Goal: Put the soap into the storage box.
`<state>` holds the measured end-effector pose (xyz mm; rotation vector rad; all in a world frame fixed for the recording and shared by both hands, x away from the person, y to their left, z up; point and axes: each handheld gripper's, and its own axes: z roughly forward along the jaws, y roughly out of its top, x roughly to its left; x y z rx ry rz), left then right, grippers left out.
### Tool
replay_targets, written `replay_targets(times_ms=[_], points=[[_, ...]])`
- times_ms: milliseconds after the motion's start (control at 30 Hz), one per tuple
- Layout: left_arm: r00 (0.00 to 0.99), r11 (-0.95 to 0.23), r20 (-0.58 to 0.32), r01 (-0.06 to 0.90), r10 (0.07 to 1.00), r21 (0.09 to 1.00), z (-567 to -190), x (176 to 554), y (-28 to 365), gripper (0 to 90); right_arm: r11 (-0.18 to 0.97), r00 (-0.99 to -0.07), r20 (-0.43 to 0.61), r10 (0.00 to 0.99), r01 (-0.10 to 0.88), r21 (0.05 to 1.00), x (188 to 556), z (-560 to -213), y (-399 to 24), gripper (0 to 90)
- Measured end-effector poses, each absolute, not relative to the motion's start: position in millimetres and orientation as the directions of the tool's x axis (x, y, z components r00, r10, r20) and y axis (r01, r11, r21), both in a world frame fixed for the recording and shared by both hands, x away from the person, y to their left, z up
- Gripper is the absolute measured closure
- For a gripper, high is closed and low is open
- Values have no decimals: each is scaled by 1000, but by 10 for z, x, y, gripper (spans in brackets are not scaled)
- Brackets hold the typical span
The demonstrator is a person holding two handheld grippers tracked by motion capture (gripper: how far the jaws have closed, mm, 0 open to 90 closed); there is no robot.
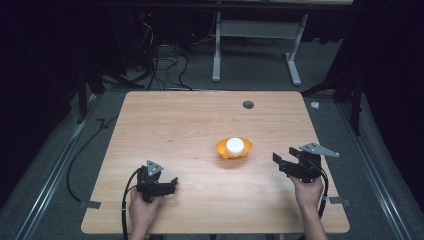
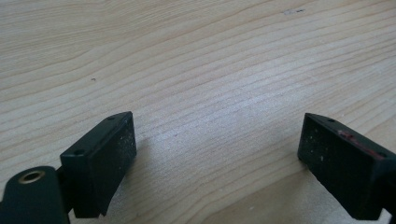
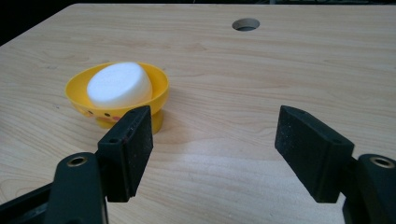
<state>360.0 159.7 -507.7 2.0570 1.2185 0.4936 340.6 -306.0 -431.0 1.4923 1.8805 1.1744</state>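
Yellow bowl (image 3: pixel 116 100) holding a white puck (image 3: pixel 119 85) sits on the desk (image 1: pixel 190 125); right claw (image 3: pixel 212 149) near it and left claw (image 2: pixel 217 161) are both spread, empty.

Both tools (image 1: pixel 170 186) (image 1: pixel 281 161) agape, empty.
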Motion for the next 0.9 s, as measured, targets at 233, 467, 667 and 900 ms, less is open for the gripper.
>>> replay_targets(times_ms=[233,467,667,900], points=[[487,-324,-20,611,873,722,-5078,3599,1596,118,40,-301,154,941,551,834,3373,-4380,-3058,287],[487,-324,-20,611,873,722,-5078,3599,1596,118,41,-304,156,940,552,833,3350,-4418,-3051,288],[487,-324,-21,611,873,722,-5078,3599,1596,118,22,-296,175,939,560,828,3320,-4472,-3054,292],[487,-324,-21,611,873,722,-5078,3598,1596,118,22,-300,181,937,566,824,3296,-4527,-3041,296]])
